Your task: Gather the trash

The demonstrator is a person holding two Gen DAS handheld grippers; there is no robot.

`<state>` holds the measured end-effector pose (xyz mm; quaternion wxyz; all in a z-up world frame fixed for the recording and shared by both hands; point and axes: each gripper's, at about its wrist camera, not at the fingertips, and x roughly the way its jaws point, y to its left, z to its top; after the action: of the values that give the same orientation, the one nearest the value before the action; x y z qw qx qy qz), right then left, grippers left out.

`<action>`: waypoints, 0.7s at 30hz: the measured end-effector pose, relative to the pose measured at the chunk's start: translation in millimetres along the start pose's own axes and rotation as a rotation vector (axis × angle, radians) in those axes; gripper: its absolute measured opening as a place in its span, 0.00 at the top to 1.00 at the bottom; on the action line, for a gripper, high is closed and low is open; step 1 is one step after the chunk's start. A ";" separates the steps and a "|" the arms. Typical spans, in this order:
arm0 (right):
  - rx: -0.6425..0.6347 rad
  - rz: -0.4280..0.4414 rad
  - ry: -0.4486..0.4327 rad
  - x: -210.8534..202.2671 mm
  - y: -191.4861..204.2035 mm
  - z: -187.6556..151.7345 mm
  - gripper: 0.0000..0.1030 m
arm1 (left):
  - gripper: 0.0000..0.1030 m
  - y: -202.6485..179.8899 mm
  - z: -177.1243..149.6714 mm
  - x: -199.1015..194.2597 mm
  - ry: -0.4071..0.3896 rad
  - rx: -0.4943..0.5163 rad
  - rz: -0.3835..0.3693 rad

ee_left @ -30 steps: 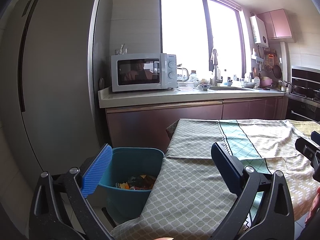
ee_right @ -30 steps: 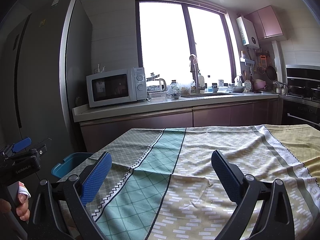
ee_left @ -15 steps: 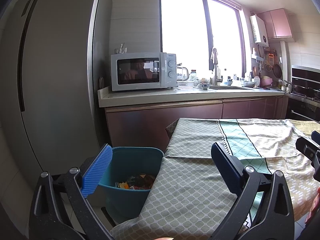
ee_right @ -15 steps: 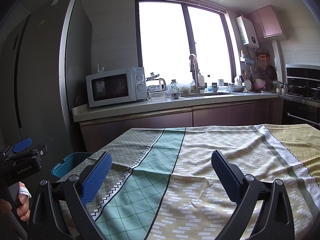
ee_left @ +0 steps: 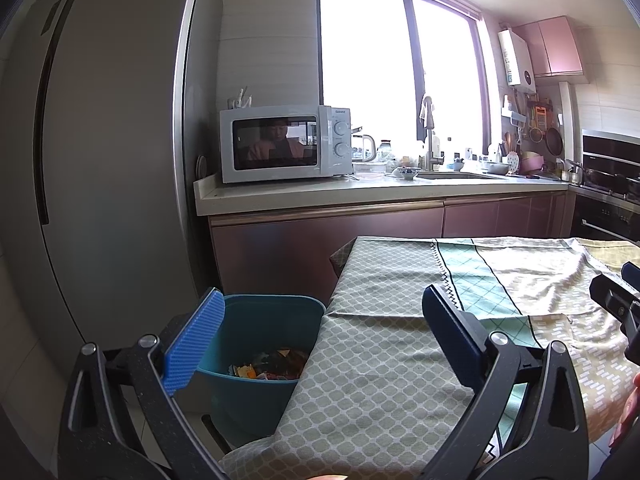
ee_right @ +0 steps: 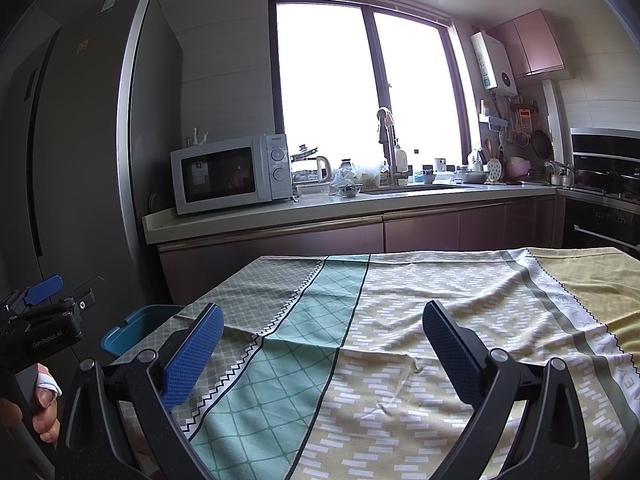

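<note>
A blue trash bin (ee_left: 256,344) stands on the floor at the table's left end, with colourful wrappers (ee_left: 272,366) inside. Its rim also shows in the right wrist view (ee_right: 132,330). My left gripper (ee_left: 320,340) is open and empty, held over the table's left edge beside the bin. My right gripper (ee_right: 324,352) is open and empty above the patterned tablecloth (ee_right: 400,320). No loose trash shows on the cloth. The left gripper's body shows at the far left in the right wrist view (ee_right: 40,320).
A tall grey fridge (ee_left: 100,160) stands left of the bin. A counter (ee_left: 360,196) behind holds a white microwave (ee_left: 284,144), a kettle, dishes and a sink. An oven (ee_left: 608,200) is at the right.
</note>
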<state>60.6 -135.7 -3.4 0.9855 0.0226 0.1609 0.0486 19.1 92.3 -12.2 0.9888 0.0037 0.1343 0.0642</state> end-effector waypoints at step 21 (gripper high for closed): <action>0.002 -0.001 0.003 0.3 -1.4 -0.7 0.06 | 0.05 -1.2 -0.3 -0.1 0.001 0.002 0.001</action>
<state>60.8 -137.0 -4.2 0.9853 0.0233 0.1625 0.0482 19.1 91.2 -12.5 0.9888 0.0045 0.1347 0.0646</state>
